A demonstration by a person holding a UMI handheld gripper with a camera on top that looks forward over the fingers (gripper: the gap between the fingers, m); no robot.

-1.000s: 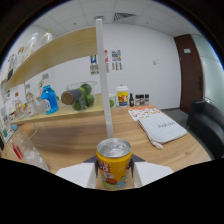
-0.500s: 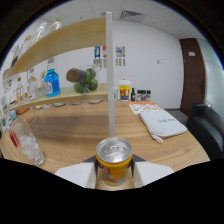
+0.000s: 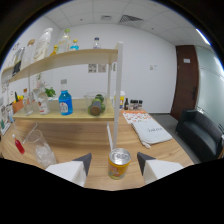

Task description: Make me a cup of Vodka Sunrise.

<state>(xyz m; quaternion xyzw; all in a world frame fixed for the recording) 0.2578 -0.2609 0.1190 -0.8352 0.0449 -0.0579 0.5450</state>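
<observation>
Fingers are spreading wide now, and the gripper is sitting open around a yellow can that stands between them with clear gaps on both sides. Half a second back the can was filling the space right up against the pads and looked larger; now it is resting on its own on the wooden table, so I am judging the can as just set down or released, one ingredient placed for the Vodka Sunrise. Looking at the can itself: silver top facing up, yellow-orange body, upright, label hard to read from here. Just beyond the fingers, off to one side, a clear glass cup is waiting, seemingly with ice, though I cannot be sure. Farther off, a shelf is carrying bottles.
</observation>
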